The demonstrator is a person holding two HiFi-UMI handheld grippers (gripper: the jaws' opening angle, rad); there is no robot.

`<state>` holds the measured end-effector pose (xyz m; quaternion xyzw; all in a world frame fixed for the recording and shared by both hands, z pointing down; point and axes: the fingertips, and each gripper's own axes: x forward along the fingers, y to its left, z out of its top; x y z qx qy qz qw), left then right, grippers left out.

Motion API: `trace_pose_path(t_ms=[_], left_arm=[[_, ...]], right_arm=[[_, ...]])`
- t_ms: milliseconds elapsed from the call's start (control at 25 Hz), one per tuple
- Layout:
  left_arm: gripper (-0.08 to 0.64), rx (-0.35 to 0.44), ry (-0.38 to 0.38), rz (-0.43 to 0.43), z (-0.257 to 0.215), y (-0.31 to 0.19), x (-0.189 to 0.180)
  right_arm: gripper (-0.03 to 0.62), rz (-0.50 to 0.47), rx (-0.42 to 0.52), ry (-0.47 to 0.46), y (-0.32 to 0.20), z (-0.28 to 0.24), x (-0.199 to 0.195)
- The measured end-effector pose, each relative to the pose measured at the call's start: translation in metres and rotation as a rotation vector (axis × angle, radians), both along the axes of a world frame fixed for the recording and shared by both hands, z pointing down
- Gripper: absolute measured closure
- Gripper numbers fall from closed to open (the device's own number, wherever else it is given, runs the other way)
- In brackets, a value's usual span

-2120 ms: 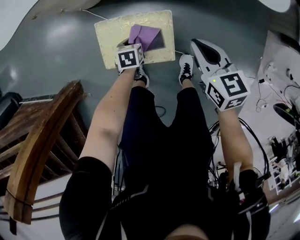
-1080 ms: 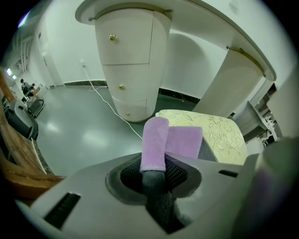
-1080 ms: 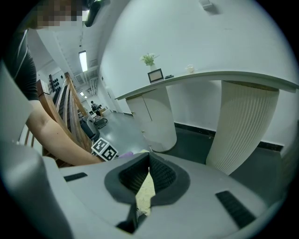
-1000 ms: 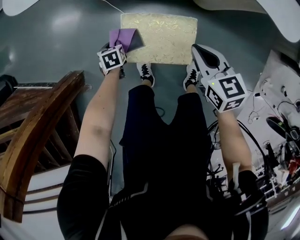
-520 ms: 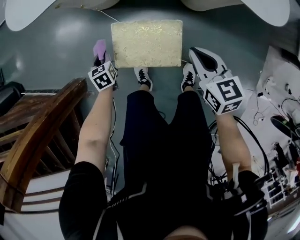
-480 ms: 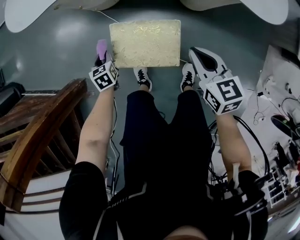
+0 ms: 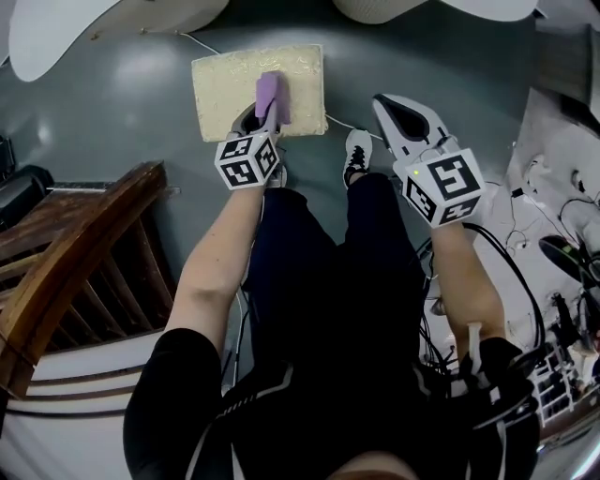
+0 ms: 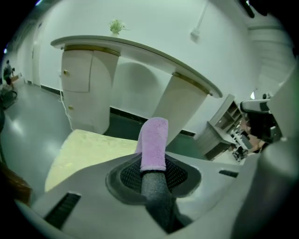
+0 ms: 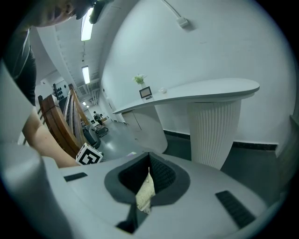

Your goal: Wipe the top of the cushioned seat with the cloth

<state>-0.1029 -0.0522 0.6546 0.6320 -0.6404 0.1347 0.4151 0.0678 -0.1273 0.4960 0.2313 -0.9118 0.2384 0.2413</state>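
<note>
The cushioned seat (image 7: 225,84) is a cream, patterned pad lying flat on the grey floor ahead of the person's feet. My left gripper (image 7: 267,114) hangs over its near right part, shut on a folded purple cloth (image 7: 269,96) that sticks out past the jaw tips. In the left gripper view the cloth (image 8: 153,142) stands up from the closed jaws of the left gripper (image 8: 153,172), with the seat (image 8: 93,149) below and to the left. My right gripper (image 7: 387,101) is held over the floor to the right of the seat, jaws together; the right gripper (image 9: 148,175) shows only a thin cream sliver between them.
A brown wooden chair (image 7: 66,262) stands close on the left. White curved counter bases (image 7: 103,19) rise beyond the seat. Cables and equipment (image 7: 562,253) crowd the right edge. The person's shoe (image 7: 356,155) is just behind the seat, and a thin cord (image 7: 342,127) crosses the floor.
My left gripper has carried the purple cloth from the floor left of the seat back over the seat's near right part. The right gripper has barely moved.
</note>
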Motion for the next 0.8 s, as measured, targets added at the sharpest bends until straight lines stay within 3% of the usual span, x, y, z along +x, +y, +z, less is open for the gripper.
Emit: trace_pose_path(t_ms=[160,240,440,600,800], left_arm=[[0.482,0.06,0.24,0.064,0.0,-0.009,0.076],[0.482,0.061,0.282,0.115,0.01,-0.005,0.102],[0.482,-0.034,0.211,0.178,0.057,0.003,0.117],[0.482,-0.161,0.102,0.129,0.095,0.023,0.086],[0.482,-0.211,0.083,0.074,0.113,0.042,0.049]], right_arm=[[0.586,-0.016,0.004,0.014,-0.005,0.002,0.029],[0.586,-0.013,0.003,0.025,-0.002,0.005,0.043],[0.586,0.083,-0.044,0.055,0.004,0.032,0.073],[0.586,0.08,-0.075,0.072,0.028,0.051,0.07],[0.586,0.069,-0.071,0.054,0.04,0.048,0.051]])
